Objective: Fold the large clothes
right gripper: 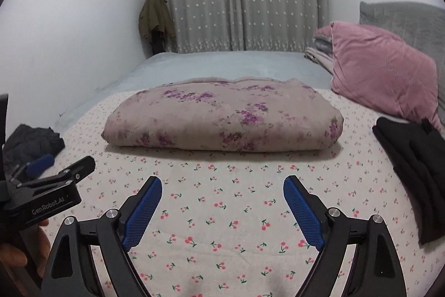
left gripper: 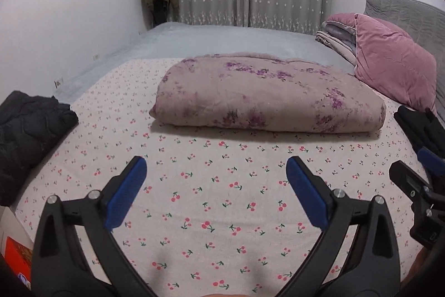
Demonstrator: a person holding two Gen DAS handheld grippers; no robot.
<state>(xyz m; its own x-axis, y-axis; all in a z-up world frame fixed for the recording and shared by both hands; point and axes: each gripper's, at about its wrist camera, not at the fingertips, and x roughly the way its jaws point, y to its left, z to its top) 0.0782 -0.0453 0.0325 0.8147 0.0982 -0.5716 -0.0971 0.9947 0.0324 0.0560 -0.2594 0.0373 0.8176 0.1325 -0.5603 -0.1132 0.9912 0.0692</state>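
Note:
A folded mauve garment with purple flower print (left gripper: 267, 96) lies across the middle of the bed, on a cherry-print sheet (left gripper: 217, 185); it also shows in the right wrist view (right gripper: 222, 118). My left gripper (left gripper: 216, 166) is open and empty, hovering over the sheet short of the folded garment. My right gripper (right gripper: 222, 185) is open and empty, also short of it. The right gripper shows at the right edge of the left wrist view (left gripper: 417, 174). The left gripper shows at the left of the right wrist view (right gripper: 52, 171).
A dark crumpled garment (left gripper: 27, 138) lies at the bed's left edge. Folded black clothes (right gripper: 414, 174) lie at the right. A pink pillow (left gripper: 395, 66), folded blankets (left gripper: 336, 38) and a grey headboard cushion (left gripper: 408, 13) stand at the right. A wall and curtains lie behind.

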